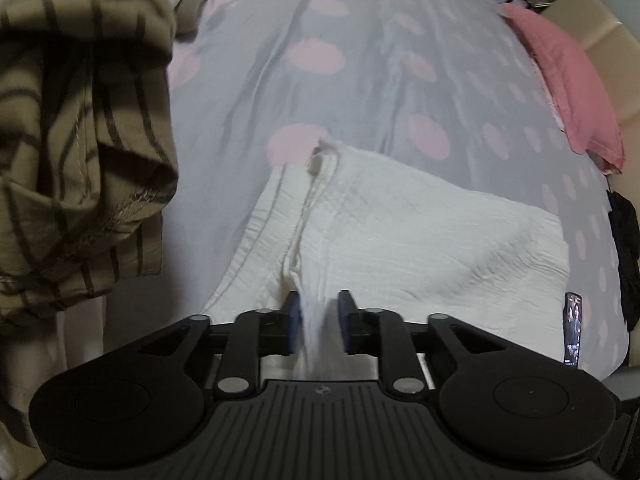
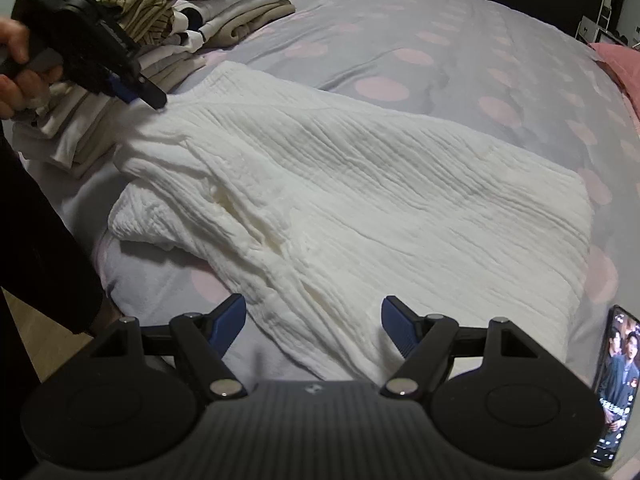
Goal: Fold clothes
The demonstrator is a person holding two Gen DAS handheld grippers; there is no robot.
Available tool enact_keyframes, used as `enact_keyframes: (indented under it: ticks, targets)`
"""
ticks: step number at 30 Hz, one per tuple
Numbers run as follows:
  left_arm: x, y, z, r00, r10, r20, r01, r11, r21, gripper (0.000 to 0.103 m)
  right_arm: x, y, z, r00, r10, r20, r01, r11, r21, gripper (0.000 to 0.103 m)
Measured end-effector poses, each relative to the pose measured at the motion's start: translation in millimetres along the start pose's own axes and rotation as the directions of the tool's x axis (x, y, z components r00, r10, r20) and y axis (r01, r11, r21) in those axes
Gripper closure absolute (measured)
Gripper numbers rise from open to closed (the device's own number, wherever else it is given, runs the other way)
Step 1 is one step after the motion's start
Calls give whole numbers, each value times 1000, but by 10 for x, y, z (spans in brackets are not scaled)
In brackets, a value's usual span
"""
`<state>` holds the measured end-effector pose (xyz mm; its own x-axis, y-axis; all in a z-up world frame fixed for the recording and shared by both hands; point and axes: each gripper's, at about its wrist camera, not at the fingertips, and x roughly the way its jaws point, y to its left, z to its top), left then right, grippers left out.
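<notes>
White crinkled cloth point(image 2: 360, 184) lay spread across the near part of the bed point(image 2: 440, 40), over a grey cover with pink dots. Its left edge was bunched and lifted off the cover. The left gripper point(image 1: 318, 322) had its jaws closed on a gathered ridge of that cloth, the fabric pinched between the blue pads point(image 1: 292, 320) and running forward in a raised fold. In the right wrist view the same gripper point(image 2: 136, 88) appeared at the far left, held in a hand point(image 2: 16, 60) and meeting the cloth's far left corner. The right gripper point(image 2: 314, 328) hovered over the near edge of the cloth with its jaws spread wide, holding nothing. A stack of folded clothes point(image 2: 192, 20) sat at the far left of the bed, beside the cloth. A tan striped garment point(image 1: 80, 140) filled the left of the left wrist view. A phone point(image 2: 612, 392) with a lit screen lay near the right edge, and a pink pillow point(image 1: 568, 80) rested at the far right.
</notes>
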<state>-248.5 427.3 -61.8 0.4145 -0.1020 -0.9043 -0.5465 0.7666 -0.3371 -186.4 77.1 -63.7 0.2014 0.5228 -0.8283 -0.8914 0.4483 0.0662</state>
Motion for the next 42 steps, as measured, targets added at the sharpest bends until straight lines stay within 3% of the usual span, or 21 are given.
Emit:
enact_keyframes:
  ticks: [2,6,7,9,10,11,17,23,26,28,30,33,37,39,42]
  targets:
    - [60,34,-5,1000,18,-25,-19,1000,-21,56,8,-2,3,1000,15,-2,-15,1000,12,26]
    - [224,95,-54,996,26,-90,-33,997,-71,52,28,-18,-6,1000,20,-6,-20,999,27,26]
    - [264,99,-70,994,22,-105,-30,996,-78,57,33,-23,-9,1000,20,-7,-20,999,30,26]
    - [307,77,-98,991,-6,-134,-4,997,-76,78,27,-31,-21,1000,20,-5,-20,999,34,26]
    - [273,38,-106,993,-4,-120,-2,999,-52,90,22,-34,-28,1000,18,-4,-17,999,34,26]
    - [238,-2,-115,994,-3,-106,0,1000,-27,96,15,-40,-35,1000,13,-2,-13,999,33,26]
    - [-174,-16,-112,998,-58,28,58,998,-12,98,18,-69,-74,999,-50,-5,50,999,12,26]
    - [-627,14,-99,978,-121,170,125,992,-13,98,88,-80,-121,986,-155,-57,151,986,-67,26]
    - [-590,49,-125,990,-8,141,9,1000,-4,98,131,-124,-145,975,-202,-92,194,977,-86,29]
    - [-447,97,-135,996,43,74,-43,999,-3,98,156,-205,-163,971,-204,-127,196,978,-68,37]
    - [-293,86,-152,996,91,16,-91,996,14,98,178,-298,-185,966,-198,-166,194,980,-44,61]
    - [-103,48,-188,986,161,-32,-159,985,64,98,198,-405,-214,959,-189,-210,186,982,-30,78]
    - [-22,-15,-180,980,197,-43,-192,978,86,91,186,-451,-235,953,-176,-247,168,984,-52,76]
    - [-58,-5,-190,980,198,-31,-195,978,75,87,92,-498,-234,962,-130,-239,129,991,-18,61]
    - [-114,-23,-189,980,201,-6,-200,978,64,73,-71,-592,-197,976,-52,-212,63,997,47,51]
